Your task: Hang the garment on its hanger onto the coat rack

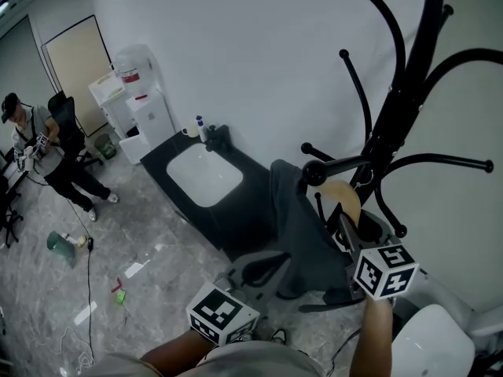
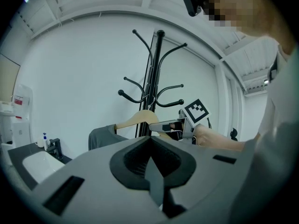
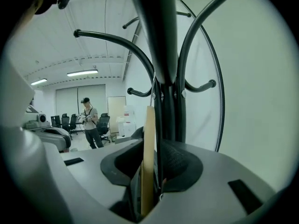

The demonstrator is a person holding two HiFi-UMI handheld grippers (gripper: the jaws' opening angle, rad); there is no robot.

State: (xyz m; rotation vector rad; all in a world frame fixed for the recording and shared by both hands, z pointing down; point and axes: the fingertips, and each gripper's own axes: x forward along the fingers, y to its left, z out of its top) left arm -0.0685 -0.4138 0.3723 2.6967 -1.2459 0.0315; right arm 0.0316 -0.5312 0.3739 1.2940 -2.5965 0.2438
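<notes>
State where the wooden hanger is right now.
In the head view, the wooden hanger is right of centre, beside the coat rack, between the right gripper's jaws, grey garment hanging to its left.

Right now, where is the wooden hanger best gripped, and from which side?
On the hanger, grip the bare wooden arm from the side away from the coat rack. The garment covers the other arm, and the thin wood fits edge-on between jaws.

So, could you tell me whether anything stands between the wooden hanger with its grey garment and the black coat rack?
Nothing visible does: the wooden hanger stands beside the black metal coat rack, between the jaws of the right gripper.
</notes>
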